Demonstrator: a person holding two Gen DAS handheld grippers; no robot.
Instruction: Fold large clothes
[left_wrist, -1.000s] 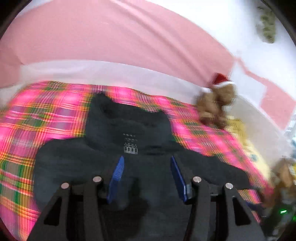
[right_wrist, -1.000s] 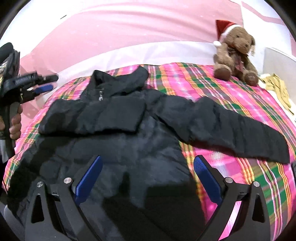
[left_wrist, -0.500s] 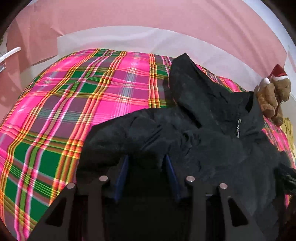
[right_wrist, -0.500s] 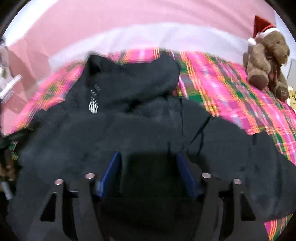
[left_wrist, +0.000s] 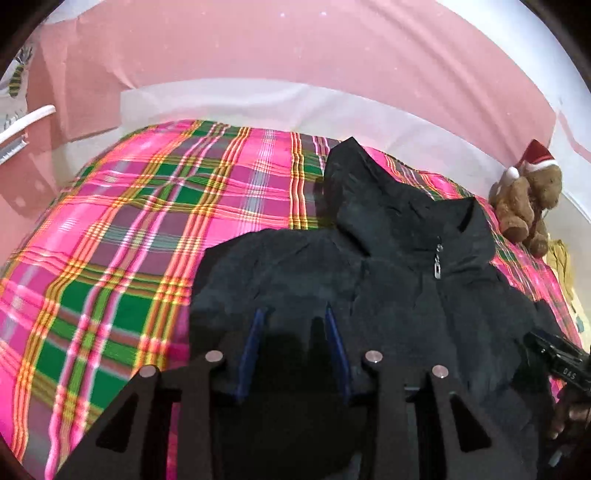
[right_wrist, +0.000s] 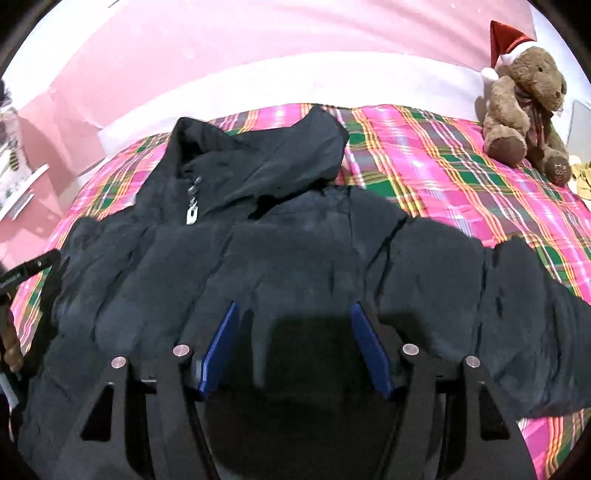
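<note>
Looking along the left gripper, the black jacket lies spread on the plaid bedcover, its folded left edge directly under the fingers. Blue pads stand moderately apart, parted but not wide, with dark fabric filling the gap between them; whether any cloth is pinched cannot be told. Hood points away toward the pink wall; zipper pull sits right of the fingers, at the collar. Teddy bear in a red hat sits at far right on the bed. Right gripper's body shows at the right edge, over the jacket's far side. Right wrist view: right gripper hovers low over the jacket's chest, pads set wider apart than the left's, jacket surface lying between and beneath them; contact not clear, nothing visibly gripped. One sleeve stretches out to the right across the bedcover. Hood lies ahead, zipper pull left of the fingers. Bear sits at upper right.
</note>
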